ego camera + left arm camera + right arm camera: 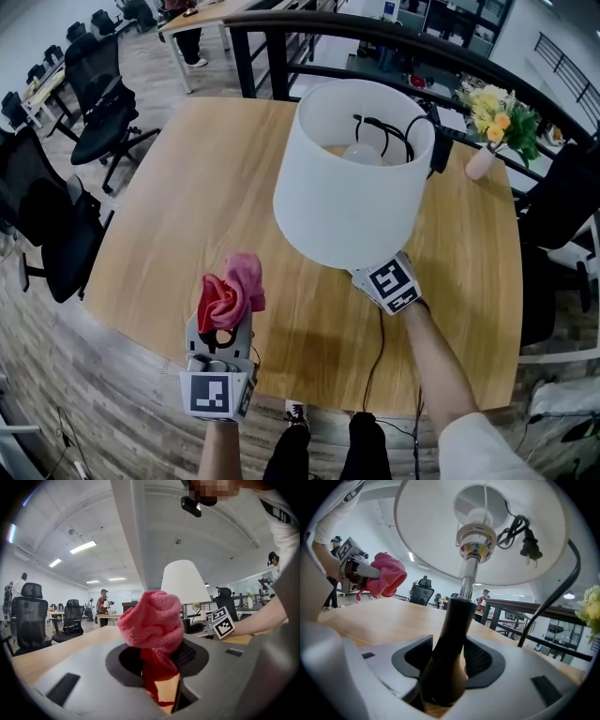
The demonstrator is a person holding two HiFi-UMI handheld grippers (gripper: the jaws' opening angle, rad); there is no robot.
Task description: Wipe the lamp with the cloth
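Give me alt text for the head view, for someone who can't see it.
A white-shaded lamp stands on a wooden table, seen from above, with the right gripper reaching under its shade. The left gripper holds a bunched pink cloth near the table's front edge, apart from the lamp. A small vase of flowers sits at the far right.

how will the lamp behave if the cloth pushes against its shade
Likely top-heavy: the lamp has a wide shade on a thin stem, so a sideways push may tip it unless the right gripper, clamped on that stem, steadies it. The shade looks thin, so it may flex under firm pressure. The soft cloth in the left gripper should give first.
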